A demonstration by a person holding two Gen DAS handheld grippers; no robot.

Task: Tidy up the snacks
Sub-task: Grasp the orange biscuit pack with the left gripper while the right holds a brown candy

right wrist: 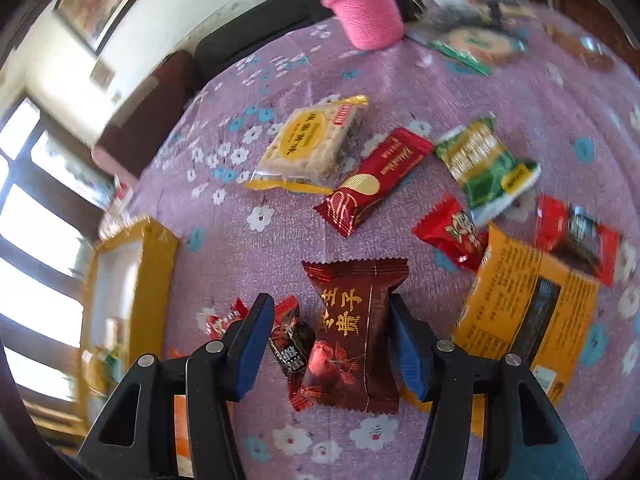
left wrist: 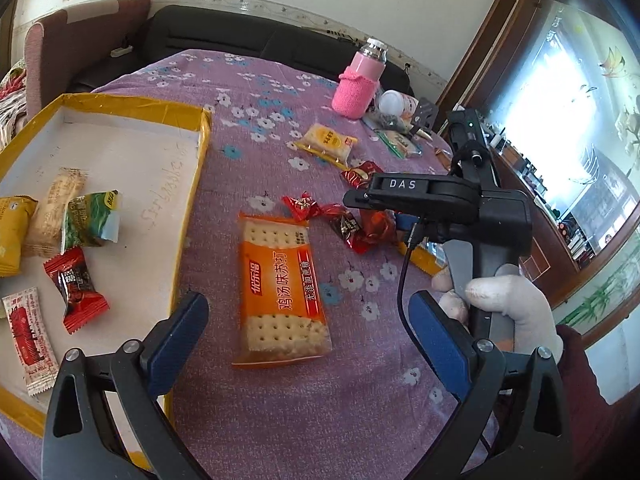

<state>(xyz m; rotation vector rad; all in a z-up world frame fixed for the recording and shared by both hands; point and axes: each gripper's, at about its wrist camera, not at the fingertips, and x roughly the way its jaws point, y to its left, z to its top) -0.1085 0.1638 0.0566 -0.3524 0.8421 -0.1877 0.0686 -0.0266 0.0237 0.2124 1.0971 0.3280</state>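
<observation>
Dark-red snack packet (right wrist: 352, 336) between open right claw (right wrist: 328, 344), left claw (left wrist: 308, 332) wide, empty, box (left wrist: 192, 184) cropped.

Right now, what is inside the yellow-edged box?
The yellow-edged box holds a red candy, a green packet, a pale biscuit packet, a yellow packet and a white-red sachet. The left jaws hide its near corner.

A purple cloth (left wrist: 256, 80) printed with white and blue flowers covers the tabletop; at its far side stands a bottle (left wrist: 360, 80) in a pink knitted sleeve, its clear neck and cap showing above the wool. Behind the tabletop runs a black sofa (left wrist: 224, 36) against a white wall, with a dark-red chair (left wrist: 72, 48) to its left; a wooden-framed cabinet (left wrist: 560, 168) with bright glass stands at the right.
</observation>
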